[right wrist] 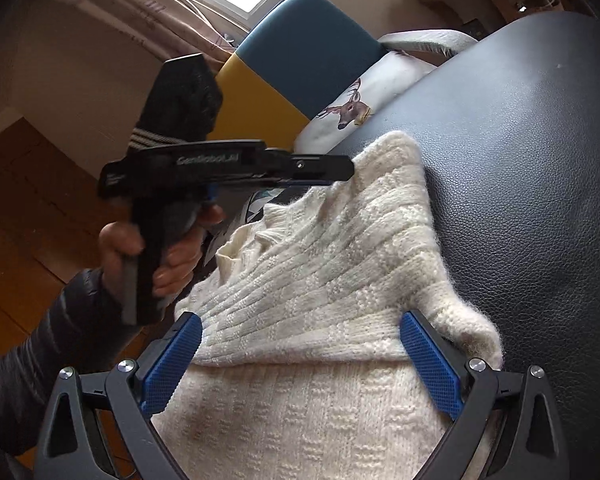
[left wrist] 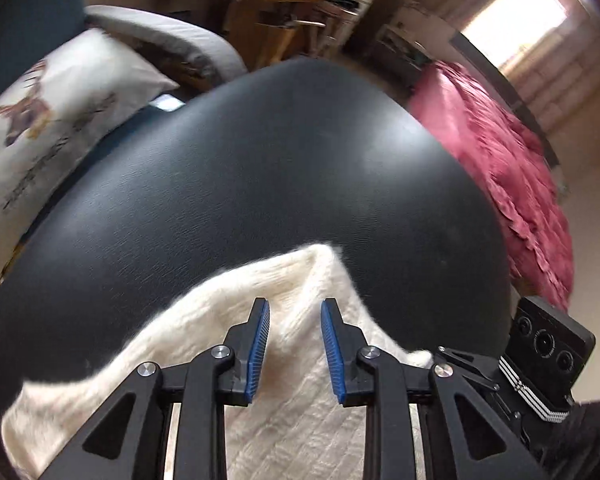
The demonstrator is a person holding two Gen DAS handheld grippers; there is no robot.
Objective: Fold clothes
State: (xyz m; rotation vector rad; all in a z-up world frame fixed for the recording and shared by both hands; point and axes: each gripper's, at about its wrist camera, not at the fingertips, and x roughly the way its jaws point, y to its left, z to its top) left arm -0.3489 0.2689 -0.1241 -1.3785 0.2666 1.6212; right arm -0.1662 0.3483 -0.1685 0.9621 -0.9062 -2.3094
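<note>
Left tongs [left wrist: 294, 350]: partly open over sweater [left wrist: 300, 412], gripping nothing. Right tongs [right wrist: 300, 364]: wide open, straddling sweater fold at 6 o'clock on bench [right wrist: 540, 160].

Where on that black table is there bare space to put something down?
Bare black table stretches beyond the white sweater, between the deer pillow and the red blanket. The near edge is crowded by the sweater and both claws.
</note>
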